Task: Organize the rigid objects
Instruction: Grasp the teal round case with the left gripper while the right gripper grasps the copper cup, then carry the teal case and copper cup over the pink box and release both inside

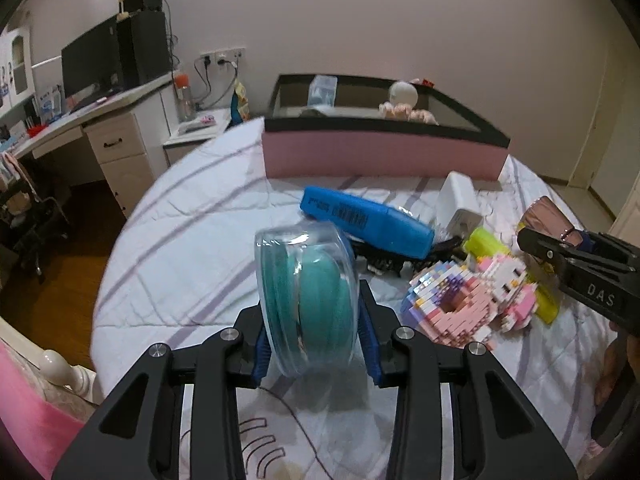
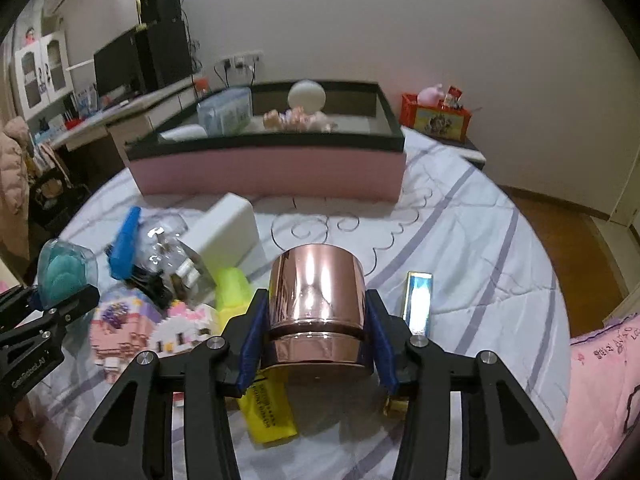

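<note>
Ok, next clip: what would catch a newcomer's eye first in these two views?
Probably the shiny rose-gold metal cylinder, clamped between the right gripper fingers in the foreground. Next, the teal round puff in clear plastic packaging, gripped by the left gripper. Behind both, a long pink box with a black rim sits across the bed.

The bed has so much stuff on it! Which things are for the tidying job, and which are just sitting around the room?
For the tidying:
- teal round case, held by the left gripper
- shiny copper tin, held by the right gripper
- pink box
- blue case
- brick toy
- white block

Just around:
- monitor
- desk
- red crate
</note>
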Demonstrator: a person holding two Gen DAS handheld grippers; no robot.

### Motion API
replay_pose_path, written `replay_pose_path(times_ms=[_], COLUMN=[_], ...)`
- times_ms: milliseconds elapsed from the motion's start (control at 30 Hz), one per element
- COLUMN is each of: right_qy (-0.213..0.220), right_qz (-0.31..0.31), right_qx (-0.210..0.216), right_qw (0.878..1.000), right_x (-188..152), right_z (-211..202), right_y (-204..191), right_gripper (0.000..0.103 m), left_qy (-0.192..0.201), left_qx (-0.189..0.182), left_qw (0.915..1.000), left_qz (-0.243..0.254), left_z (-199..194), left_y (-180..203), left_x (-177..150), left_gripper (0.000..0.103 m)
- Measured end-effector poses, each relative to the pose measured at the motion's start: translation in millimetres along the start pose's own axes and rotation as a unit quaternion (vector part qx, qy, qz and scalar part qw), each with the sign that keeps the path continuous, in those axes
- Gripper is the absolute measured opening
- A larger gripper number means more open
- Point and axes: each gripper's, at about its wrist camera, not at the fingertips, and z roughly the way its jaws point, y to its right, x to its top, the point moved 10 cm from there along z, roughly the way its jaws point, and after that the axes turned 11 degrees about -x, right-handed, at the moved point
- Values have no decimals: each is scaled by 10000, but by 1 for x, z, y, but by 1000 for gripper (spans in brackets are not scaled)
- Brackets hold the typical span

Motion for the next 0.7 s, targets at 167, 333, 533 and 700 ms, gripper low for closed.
replay_pose_path(times_ms=[167, 333, 533, 700], right_qy=[381, 853, 1380, 1588], right_qz=[24, -22, -38, 81], right_qx=[200, 404, 512, 460], right_qw=[9991, 9955, 9891, 9862], right_x=[9, 23, 39, 46], right_z=[-35, -77, -120, -138], right_y=[-11, -30, -44, -37], right_gripper=[48, 48, 48, 48], left_qy=[301, 703, 1162, 1460], left_qx=[11, 53, 109, 164], left_qw=[9995, 9973, 9923, 9876], left_qz=[87, 228, 407, 554], left_z=[-27, -58, -91, -115], left_y=[9, 27, 51, 69], left_x=[15, 37, 59, 68], left_gripper=[37, 37, 37, 37])
